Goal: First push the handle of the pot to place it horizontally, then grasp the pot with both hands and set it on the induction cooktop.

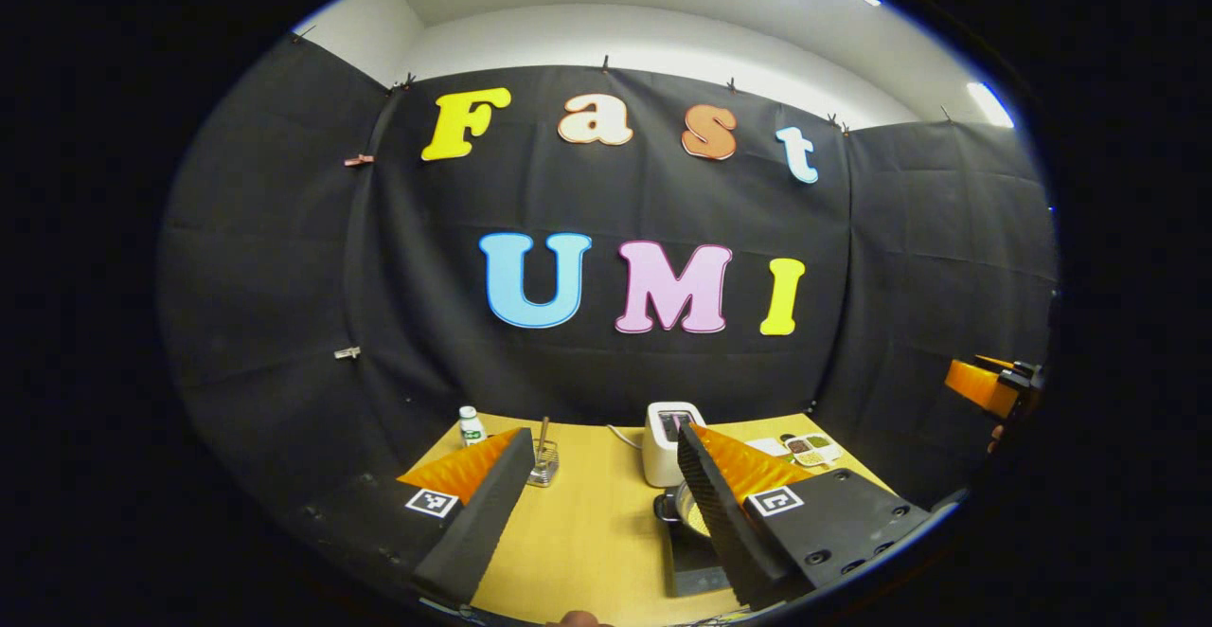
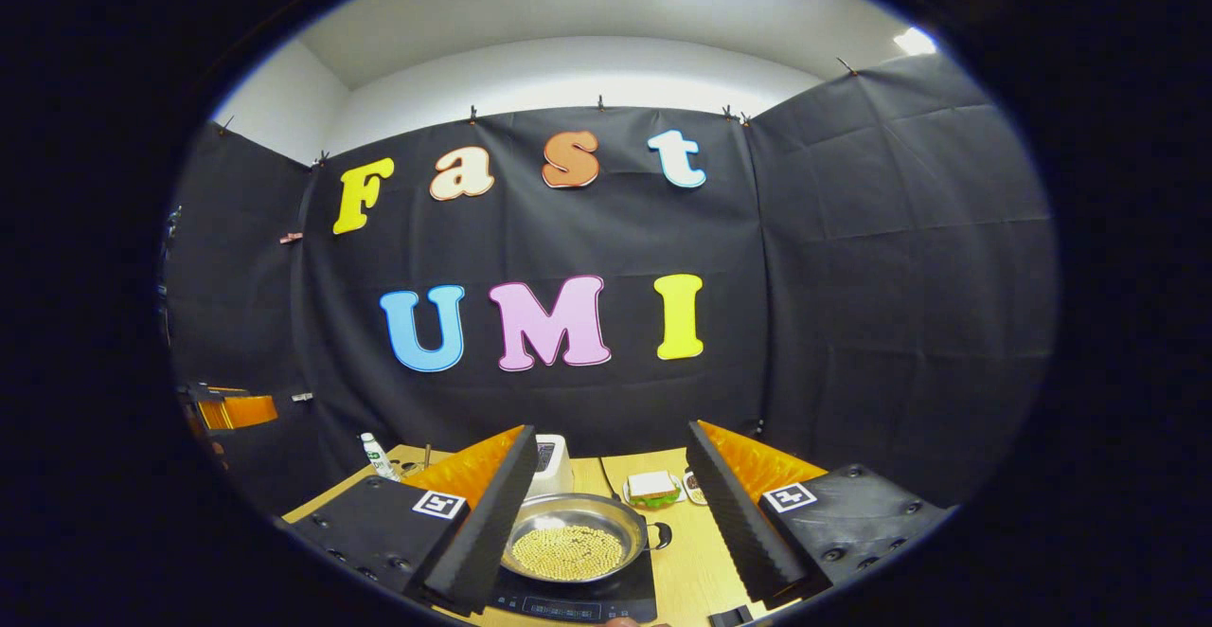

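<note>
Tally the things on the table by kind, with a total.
Pot: 1
Induction cooktop: 1
Toaster: 1
Bottle: 1
Glass holder: 1
Sandwich plate: 1
Divided snack tray: 1
Total: 7

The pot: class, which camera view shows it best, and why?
The right gripper view: the pot sits on the induction cooktop, its rim and yellow grains visible between the open claw's fingers. In the left gripper view, only a sliver of the pot peeks beside a finger.
</note>
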A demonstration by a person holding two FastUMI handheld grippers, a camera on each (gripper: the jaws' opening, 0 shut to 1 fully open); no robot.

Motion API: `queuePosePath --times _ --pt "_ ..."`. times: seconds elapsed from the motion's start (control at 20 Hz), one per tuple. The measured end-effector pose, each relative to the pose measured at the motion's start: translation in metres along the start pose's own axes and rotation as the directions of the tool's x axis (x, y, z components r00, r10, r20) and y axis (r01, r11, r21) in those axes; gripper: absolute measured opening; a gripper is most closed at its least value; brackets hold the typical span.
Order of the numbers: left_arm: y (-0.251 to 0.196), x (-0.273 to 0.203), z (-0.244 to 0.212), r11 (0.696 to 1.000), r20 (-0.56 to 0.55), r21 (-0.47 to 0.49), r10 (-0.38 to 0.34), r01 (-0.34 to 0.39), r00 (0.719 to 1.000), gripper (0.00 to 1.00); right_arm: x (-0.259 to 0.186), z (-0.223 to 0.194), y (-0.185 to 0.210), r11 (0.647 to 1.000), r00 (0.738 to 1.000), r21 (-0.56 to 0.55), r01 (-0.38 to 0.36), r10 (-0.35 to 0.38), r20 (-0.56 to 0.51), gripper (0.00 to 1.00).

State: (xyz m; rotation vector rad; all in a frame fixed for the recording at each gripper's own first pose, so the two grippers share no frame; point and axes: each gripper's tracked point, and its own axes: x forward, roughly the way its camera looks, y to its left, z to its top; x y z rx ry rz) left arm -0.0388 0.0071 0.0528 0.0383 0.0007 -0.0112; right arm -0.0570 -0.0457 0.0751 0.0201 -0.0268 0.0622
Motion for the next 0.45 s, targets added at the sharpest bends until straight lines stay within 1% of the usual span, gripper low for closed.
queuePosePath --times 0.15,0.3,0.45 --pt "0.018 -0.006 -0.011 0.999 -0.003 0.004 0.036 -0.036 0.999 0.95 -0.005 -0.011 0.008 1.000 1.000 -0.013 -0.007 0.007 -0.017 0.98" --pt "0.025 -0.009 -0.021 0.999 -0.001 -0.002 0.040 -0.040 0.999 0.95 -0.008 -0.013 0.009 0.999 1.000 -0.037 0.001 -0.001 0.000 0.98" --pt "0.028 -0.005 -0.034 0.999 -0.022 -0.013 0.034 -0.034 0.999 0.95 -0.009 -0.021 0.013 0.999 1.000 -0.052 0.007 -0.008 -0.011 0.98"
